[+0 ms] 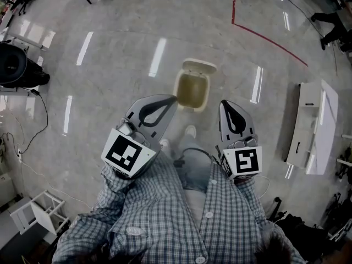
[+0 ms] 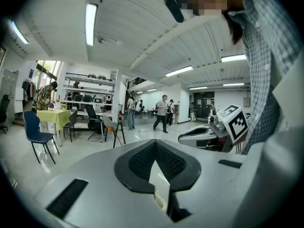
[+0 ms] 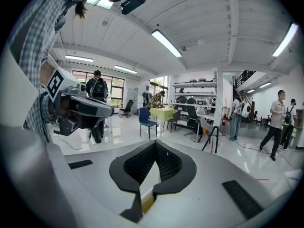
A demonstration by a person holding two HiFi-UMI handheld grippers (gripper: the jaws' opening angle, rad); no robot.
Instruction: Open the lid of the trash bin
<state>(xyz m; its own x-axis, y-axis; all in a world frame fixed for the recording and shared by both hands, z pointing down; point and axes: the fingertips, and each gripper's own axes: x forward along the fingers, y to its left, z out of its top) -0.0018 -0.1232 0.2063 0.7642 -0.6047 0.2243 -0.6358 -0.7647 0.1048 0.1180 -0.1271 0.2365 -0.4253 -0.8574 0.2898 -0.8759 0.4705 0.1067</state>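
Note:
In the head view a small cream trash bin [image 1: 192, 89] stands on the floor ahead of the person's feet. Its lid [image 1: 199, 66] is tipped up and back at the far side, and the inside shows. My left gripper [image 1: 175, 98] is held at chest height, its tip over the bin's near left corner in that view, well above it. My right gripper [image 1: 225, 102] hangs to the bin's right. Both gripper views look out level across the room and do not show the bin. The left gripper [image 2: 155, 143] and right gripper [image 3: 155, 142] have their jaws together, holding nothing.
A white cabinet [image 1: 311, 125] lies at the right, and a red tape line [image 1: 264, 37] crosses the floor behind the bin. A black round device [image 1: 14, 65] with cables sits at the left, a white rack [image 1: 33, 213] at lower left. Chairs [image 2: 35, 134], a yellow-green table [image 3: 164, 113] and walking people stand further off.

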